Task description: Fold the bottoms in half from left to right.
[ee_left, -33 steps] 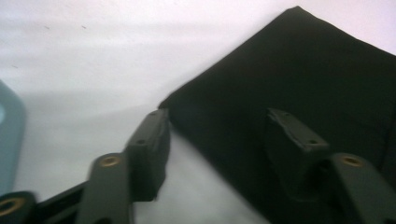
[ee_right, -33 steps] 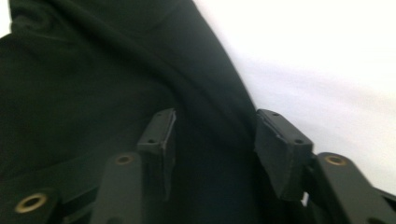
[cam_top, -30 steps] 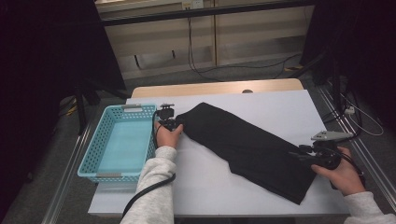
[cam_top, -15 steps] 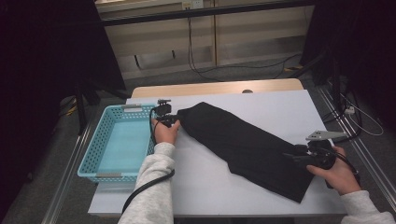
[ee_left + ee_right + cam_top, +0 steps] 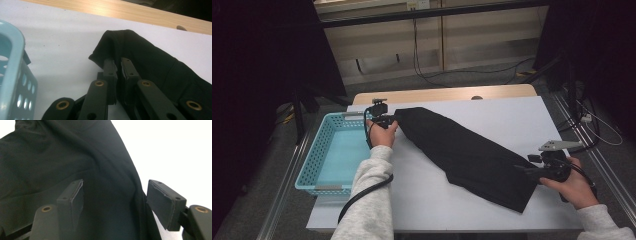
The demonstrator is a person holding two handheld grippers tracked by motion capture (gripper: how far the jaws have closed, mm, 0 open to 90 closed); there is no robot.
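Note:
A long black cloth (image 5: 462, 150) lies slantwise across the white table (image 5: 512, 115). My left gripper (image 5: 393, 120) is at its far left end, beside the basket. In the left gripper view the gripper (image 5: 119, 62) is shut on a raised fold of the cloth (image 5: 155, 62); its jaws have just been closing on that fold. My right gripper (image 5: 521, 170) is at the cloth's near right end. In the right gripper view the gripper (image 5: 116, 190) stands open over the cloth (image 5: 50, 157), pads clear of the fabric. Its jaws have just been opening.
A light blue perforated basket (image 5: 309, 165) with nothing in it stands at the table's left edge, its rim (image 5: 12, 50) close to my left gripper. A wooden strip (image 5: 442, 94) runs along the table's far side. Cables lie on the floor beyond.
The left gripper has pinched the cloth's far end and raised it slightly. The right gripper's jaws have spread while that hand kept its place.

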